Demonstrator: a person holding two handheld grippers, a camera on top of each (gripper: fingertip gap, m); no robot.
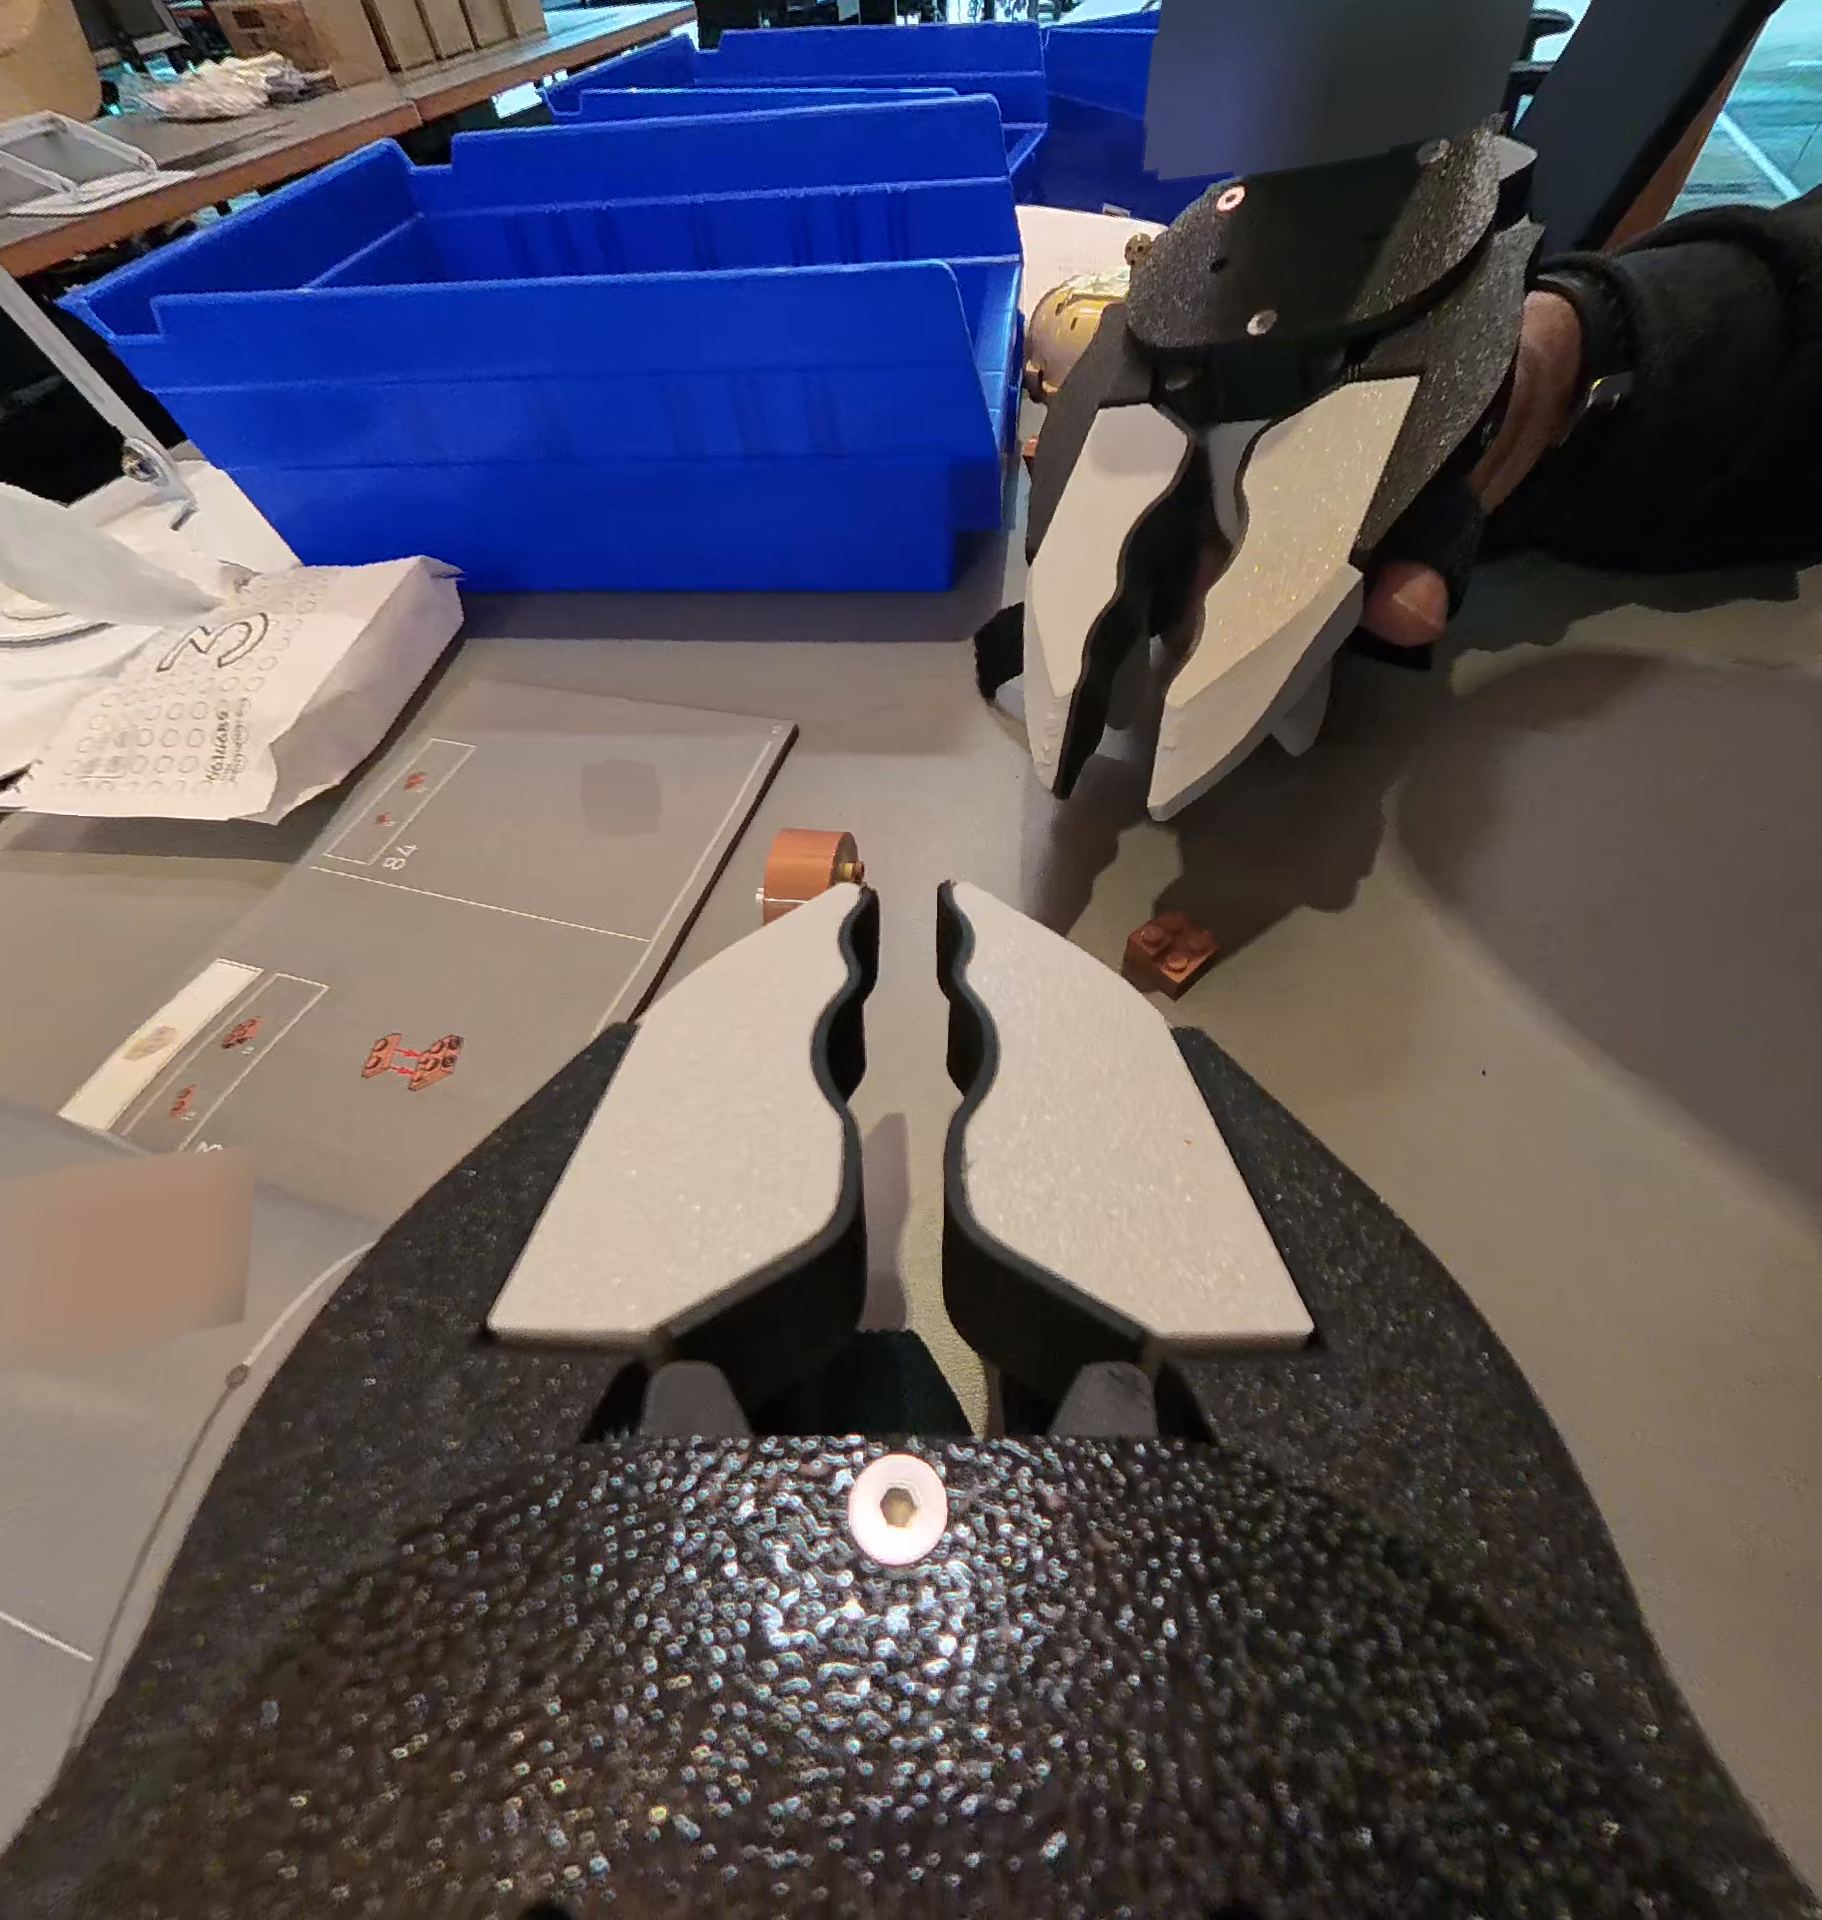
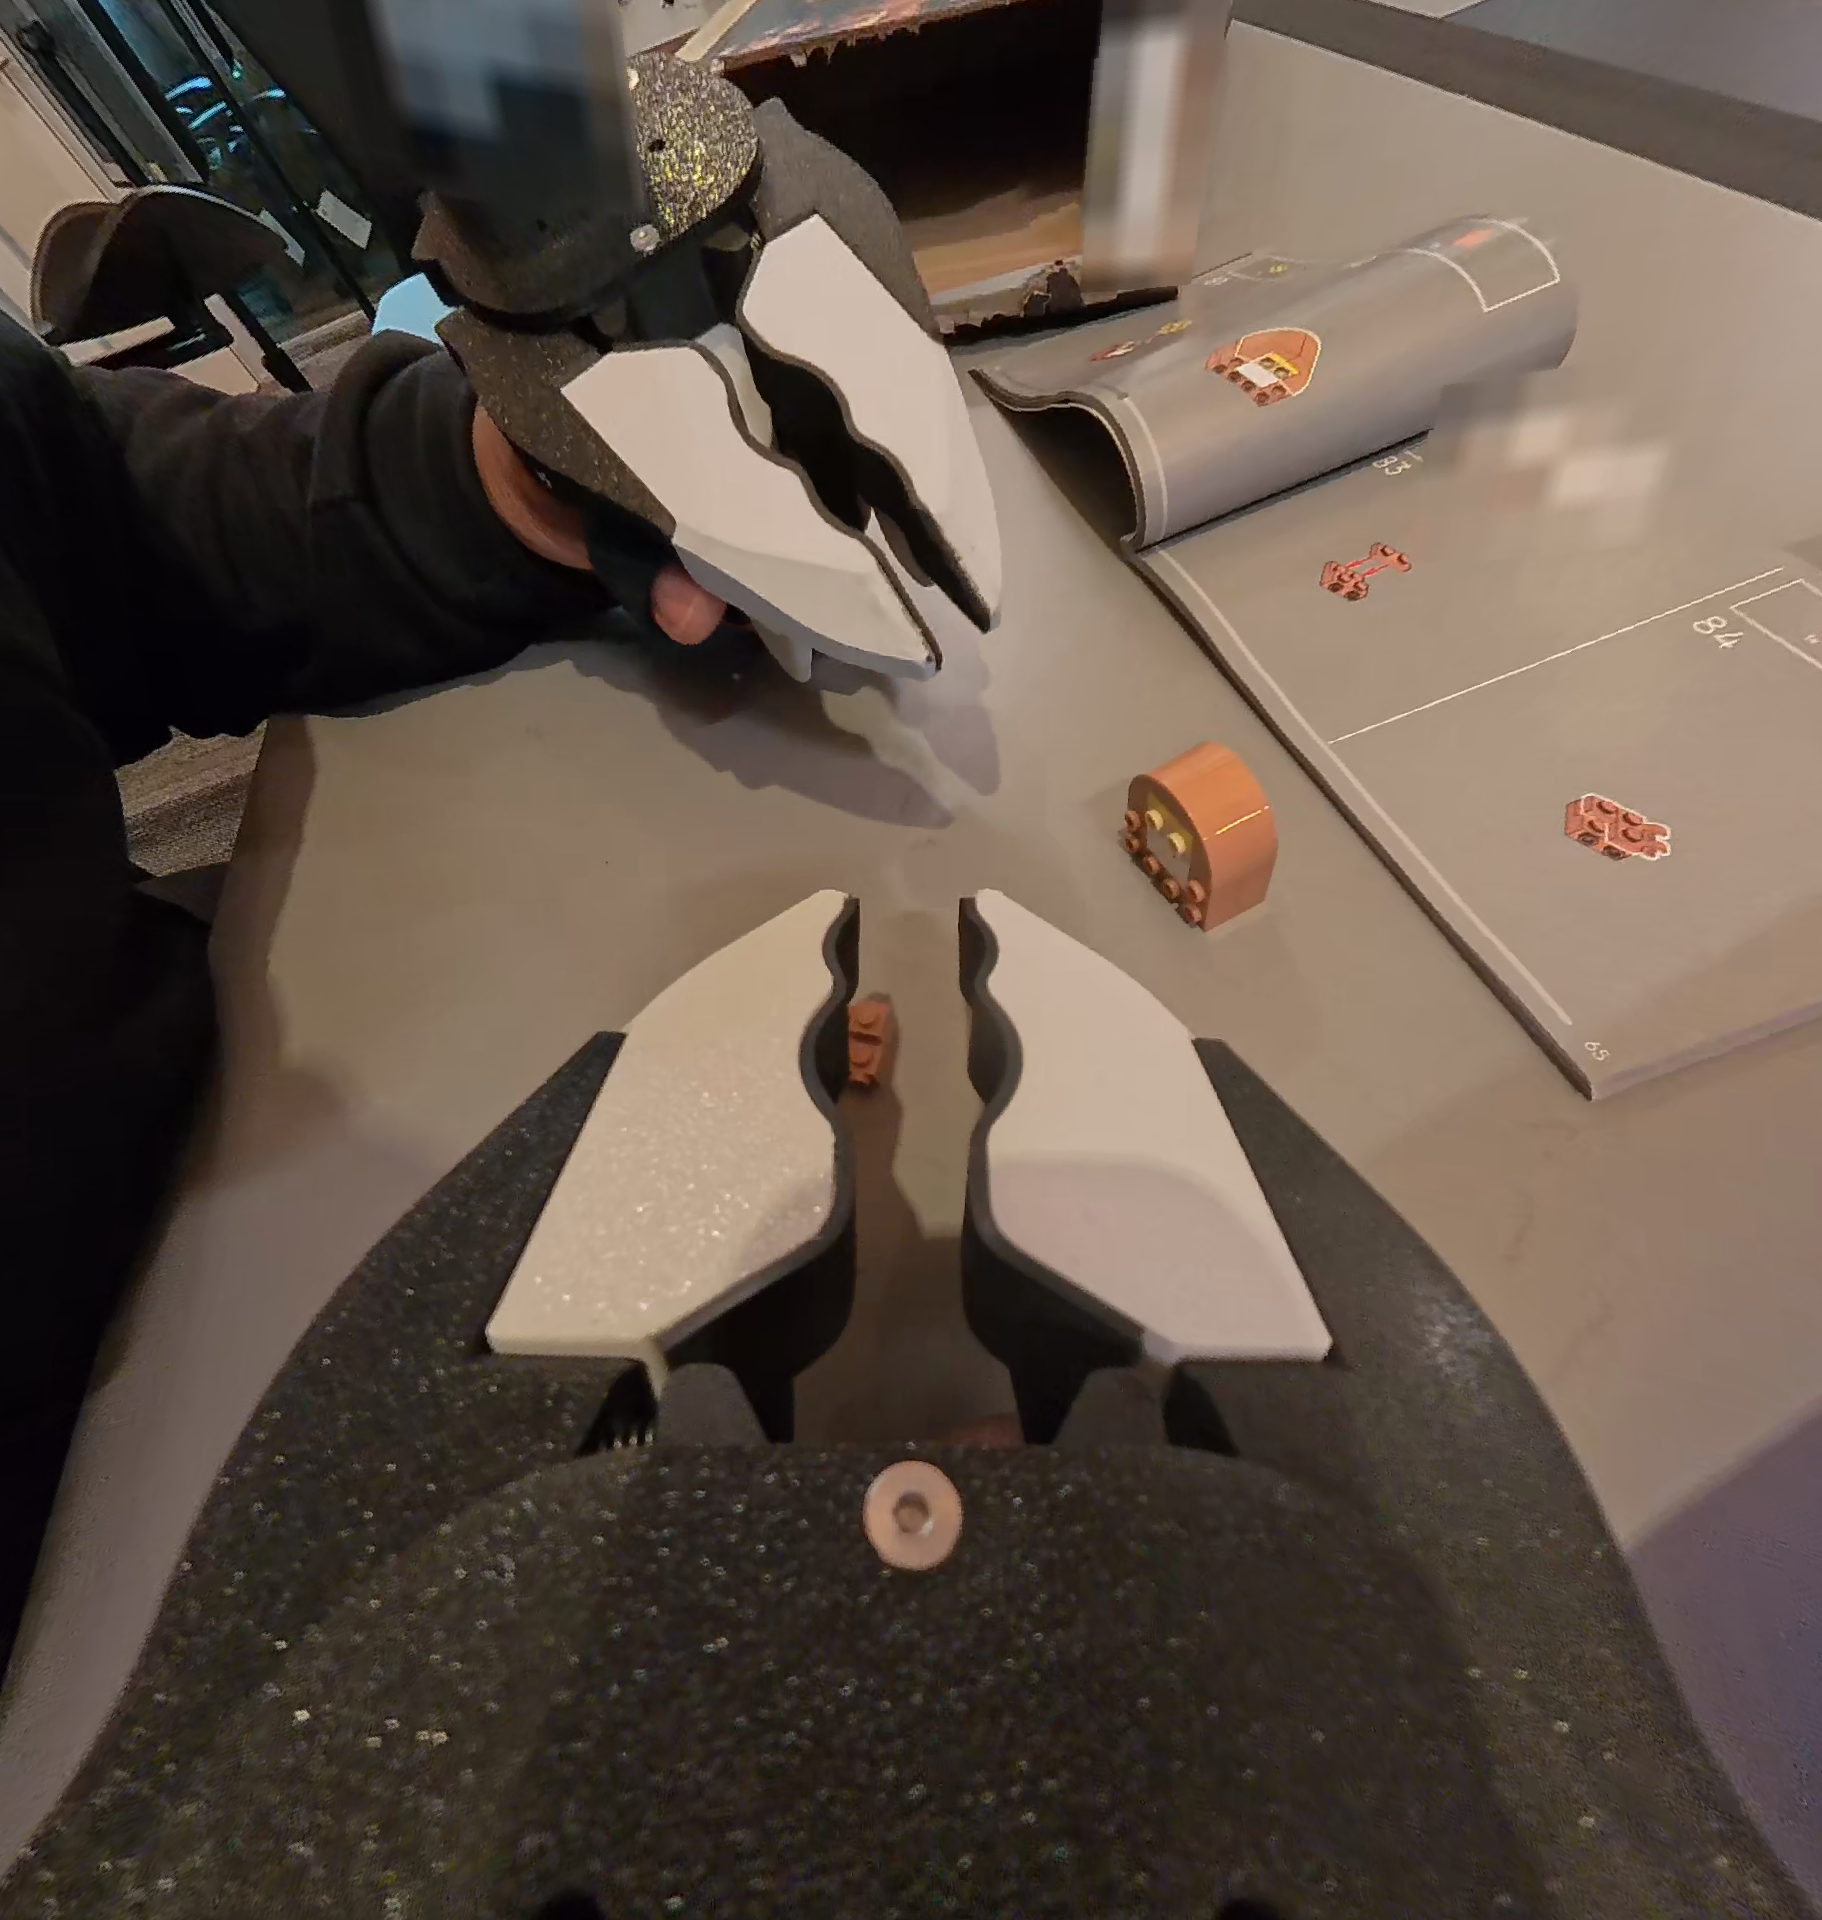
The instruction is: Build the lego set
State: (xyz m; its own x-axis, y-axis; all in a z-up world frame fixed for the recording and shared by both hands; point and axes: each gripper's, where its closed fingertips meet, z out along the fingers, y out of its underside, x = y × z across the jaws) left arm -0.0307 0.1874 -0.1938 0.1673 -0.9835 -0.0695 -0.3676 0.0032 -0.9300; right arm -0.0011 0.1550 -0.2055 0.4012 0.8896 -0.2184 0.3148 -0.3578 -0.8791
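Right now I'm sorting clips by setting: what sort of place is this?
Probably a workshop or lab bench set up for toy-brick building. Blue storage bins stand in rows on a grey table, an open instruction booklet lies flat, and a small brown brick sits loose nearby.

Grey table (image 1: 1509, 1143), blue bins (image 1: 574, 416) behind, wooden bench (image 1: 263, 145), chair (image 2: 148, 260)

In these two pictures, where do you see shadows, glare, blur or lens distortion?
Left wrist view: bright glare speckles the black body behind the left tongs; the right tongs cast a dark shadow on the grey table; the blue bins bow near the edges. Right wrist view: the left tongs throw a soft, smeared shadow; the booklet edge curves from the wide lens.
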